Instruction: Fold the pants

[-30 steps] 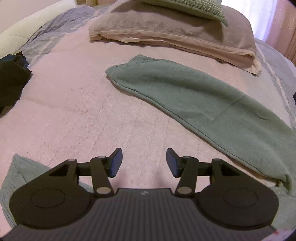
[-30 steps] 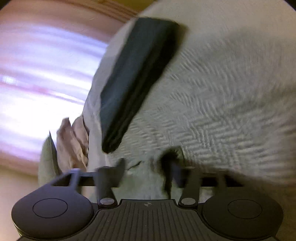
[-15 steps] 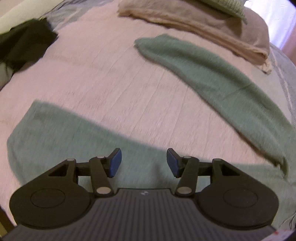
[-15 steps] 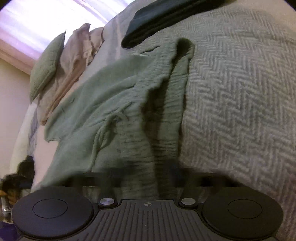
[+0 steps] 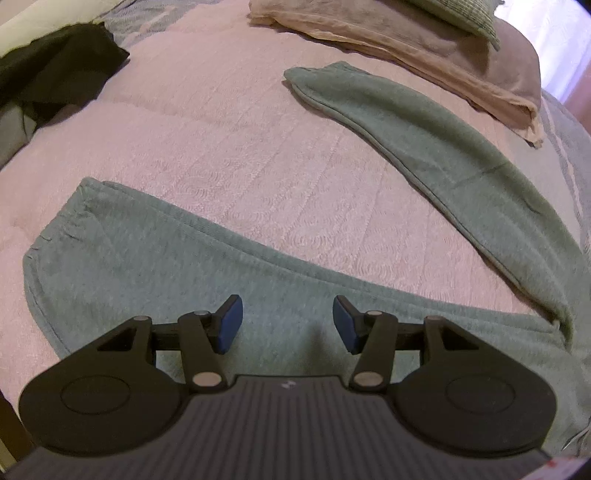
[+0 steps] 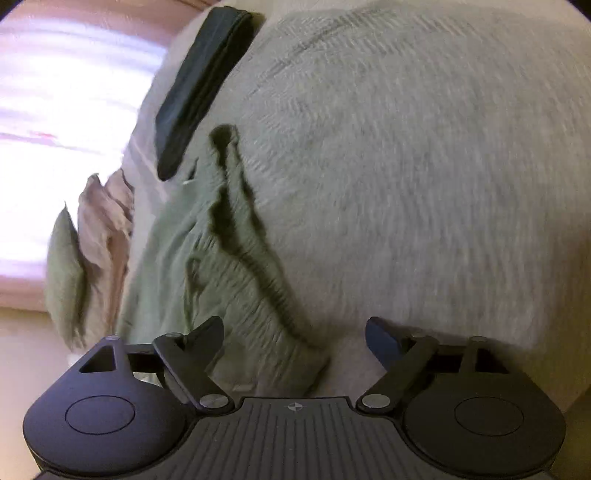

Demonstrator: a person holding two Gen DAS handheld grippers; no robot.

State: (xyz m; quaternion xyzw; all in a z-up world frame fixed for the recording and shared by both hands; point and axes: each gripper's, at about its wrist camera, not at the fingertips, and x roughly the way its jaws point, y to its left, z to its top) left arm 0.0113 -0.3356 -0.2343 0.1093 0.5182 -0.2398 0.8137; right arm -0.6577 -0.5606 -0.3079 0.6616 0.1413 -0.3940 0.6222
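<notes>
Green sweatpants lie spread on the bed. In the left wrist view the near leg (image 5: 147,258) runs across under my left gripper (image 5: 287,317), which hovers open over it with nothing between its blue pads. The far leg (image 5: 443,155) stretches diagonally toward the pillows. In the blurred right wrist view the rumpled waistband end of the pants (image 6: 229,288) lies on a grey blanket. My right gripper (image 6: 294,325) is above it, its jaws opening wide; the waistband corner sits low between the fingers, with neither pad pressing on it.
The legs rest on a pink blanket (image 5: 221,129), the waist on a grey herringbone blanket (image 6: 424,166). Beige pillows (image 5: 424,48) and a green cushion (image 5: 461,14) lie at the head. A black garment (image 5: 55,70) sits far left; a folded black item (image 6: 199,85) lies beyond the waistband.
The left gripper has moved over the near leg, which now lies under it, its opening unchanged. The right gripper swung across the waistband and its jaws now stand far wider.
</notes>
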